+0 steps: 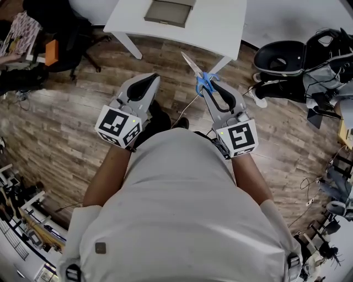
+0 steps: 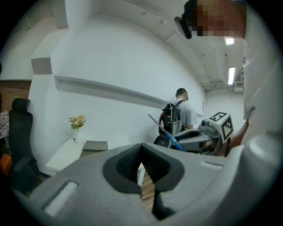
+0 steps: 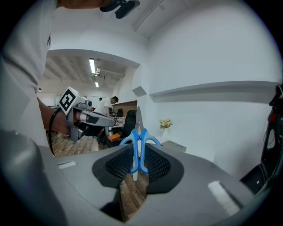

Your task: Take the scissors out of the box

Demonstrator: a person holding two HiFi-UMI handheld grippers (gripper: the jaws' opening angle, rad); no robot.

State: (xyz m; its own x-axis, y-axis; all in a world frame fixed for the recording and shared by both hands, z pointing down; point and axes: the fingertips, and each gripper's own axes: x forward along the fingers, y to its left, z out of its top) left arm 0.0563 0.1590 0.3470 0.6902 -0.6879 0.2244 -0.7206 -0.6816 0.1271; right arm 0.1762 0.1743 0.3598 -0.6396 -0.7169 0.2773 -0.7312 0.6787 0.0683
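On the white worktop (image 1: 215, 27) at upper centre lies the grey box (image 1: 168, 12). Below it the left gripper (image 1: 148, 81) is clenched empty. The right gripper (image 1: 209, 87) grasps the scissors (image 1: 192, 63), now clear of the box, by their blue handles; they look light, stiff and sharp-tipped, so that seems the safest hold.

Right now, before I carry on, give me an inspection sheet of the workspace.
Surface: white table ahead of the person; wood floor below.
Job's things: scissors out of the box, blue handles between the right jaws, blades toward the table; box on the table.
Clutter: vase with flowers, on the table beside the box.
Grippers: right hand-held gripper shut on the scissors; left hand-held gripper shut, empty.
Cables: loose cables on the floor at the right.
Surroundings: left chair and right chair flank the table; a person with a backpack stands far off.
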